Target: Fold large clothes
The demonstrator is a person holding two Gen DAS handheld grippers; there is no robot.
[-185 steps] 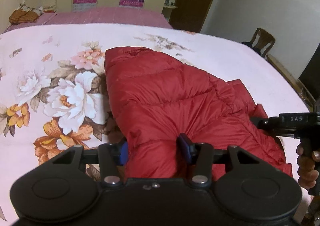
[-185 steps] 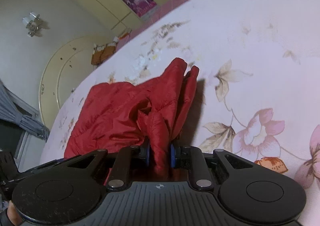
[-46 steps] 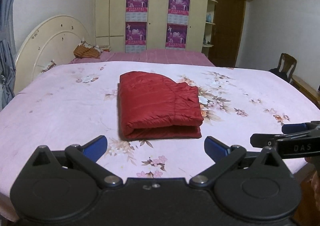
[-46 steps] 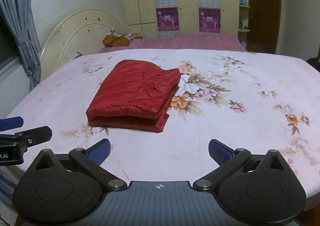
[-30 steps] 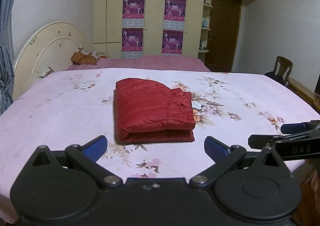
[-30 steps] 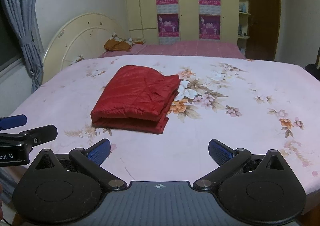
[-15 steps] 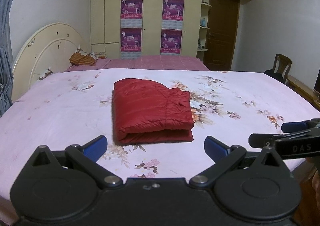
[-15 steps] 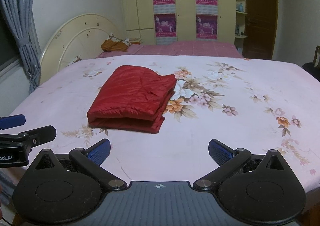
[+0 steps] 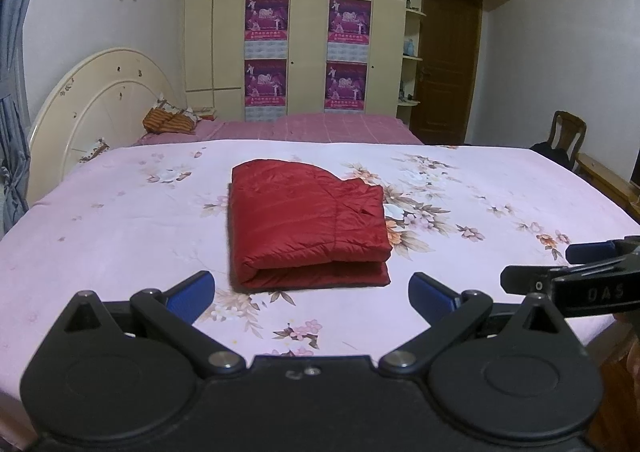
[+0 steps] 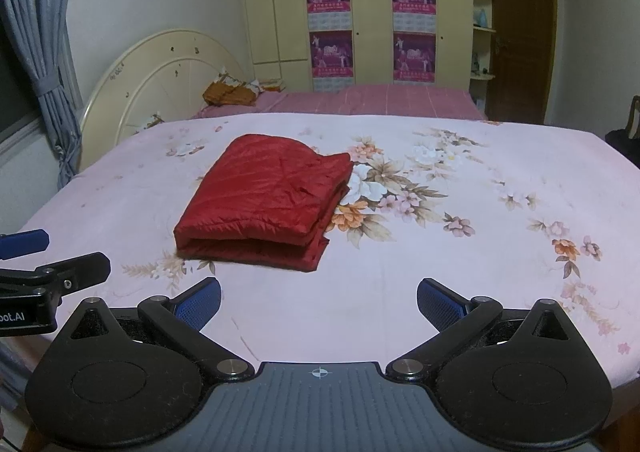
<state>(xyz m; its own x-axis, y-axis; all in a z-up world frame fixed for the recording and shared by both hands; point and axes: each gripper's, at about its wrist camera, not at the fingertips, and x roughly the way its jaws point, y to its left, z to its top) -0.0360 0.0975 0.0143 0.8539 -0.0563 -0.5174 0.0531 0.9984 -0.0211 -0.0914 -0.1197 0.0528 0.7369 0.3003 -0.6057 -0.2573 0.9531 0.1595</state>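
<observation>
The right gripper (image 9: 592, 264), seen from the left wrist view, carries the raised letters "DAS" on its black body. The left gripper (image 10: 40, 256), seen from the right wrist view, shows a white label cut off at the edge, reading "oot.AI". The writing on the purple posters (image 9: 267, 17) on the wardrobe is too small to read.

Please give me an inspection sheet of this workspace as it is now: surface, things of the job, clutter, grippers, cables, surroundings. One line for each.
Surface: bed with a pink floral sheet, smooth around the work.
Job's things: red padded jacket folded into a compact stack, lying flat near the bed's middle.
Clutter: brown patterned bundle far back by the headboard; nothing seen near the jacket.
Grippers: left gripper open, empty, clear of the jacket; right gripper open, empty, also clear of it.
Cables: nothing seen.
Surroundings: cream wardrobe with purple posters, brown door, wooden chair, grey curtain.
</observation>
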